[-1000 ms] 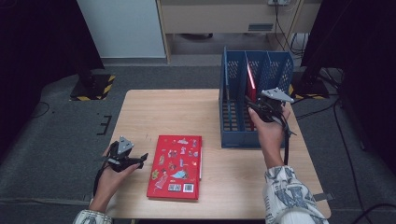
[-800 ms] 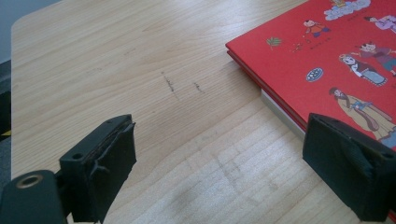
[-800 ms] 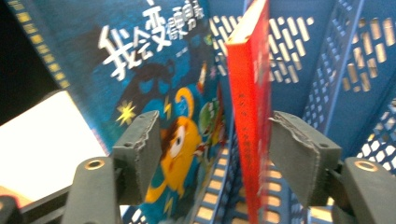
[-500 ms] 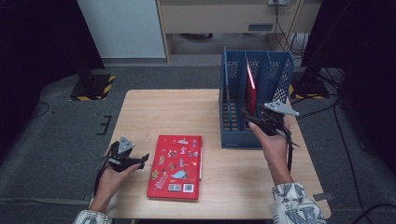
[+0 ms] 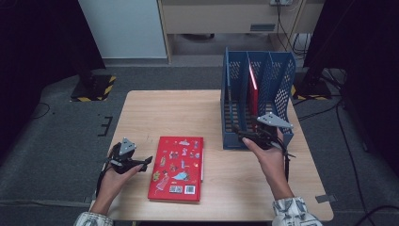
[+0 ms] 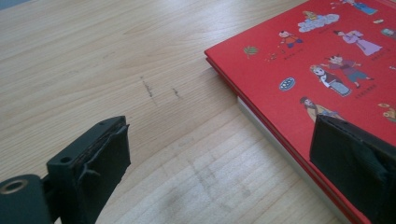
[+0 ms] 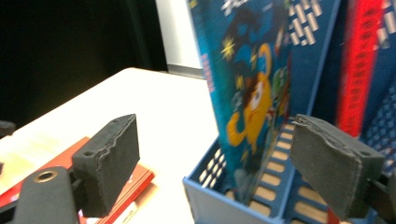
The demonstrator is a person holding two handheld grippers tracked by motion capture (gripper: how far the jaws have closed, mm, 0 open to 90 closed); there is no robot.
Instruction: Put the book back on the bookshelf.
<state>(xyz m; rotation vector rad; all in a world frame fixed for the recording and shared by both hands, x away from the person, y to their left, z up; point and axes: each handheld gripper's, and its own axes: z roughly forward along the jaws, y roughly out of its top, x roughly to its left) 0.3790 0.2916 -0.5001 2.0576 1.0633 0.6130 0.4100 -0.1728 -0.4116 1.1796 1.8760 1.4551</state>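
A: Where do things stand?

B: The red picture book (image 5: 177, 167) lies flat near the front edge of the worktop (image 5: 155, 110), left of the middle. The left tool (image 5: 141, 163) sits just off the book's left edge, jaws spread with nothing between them; in the left gripper view one pad (image 6: 355, 168) hangs over the book's (image 6: 327, 60) cover, the other over bare wood.

A: And the right one?

B: The right tool (image 5: 241, 135) is at the front of the blue file rack (image 5: 282, 63), which stands at the right far part of the worktop. Its jaws have just been opening and hold nothing.

A: What's in the rack?

B: A thin red book (image 5: 253, 87) stands upright in a middle slot. The right gripper view shows a blue cartoon-covered book (image 7: 247, 88) upright in the slot beside it, a little blurred.

A: What could go wrong?

B: As I judge it, the flat book is the hard part. It lies flush on the wood, so a pad may skid over the cover and push it toward the right instead of getting under an edge. The freshly released blue book might lean or tip if the right tool brushes it.
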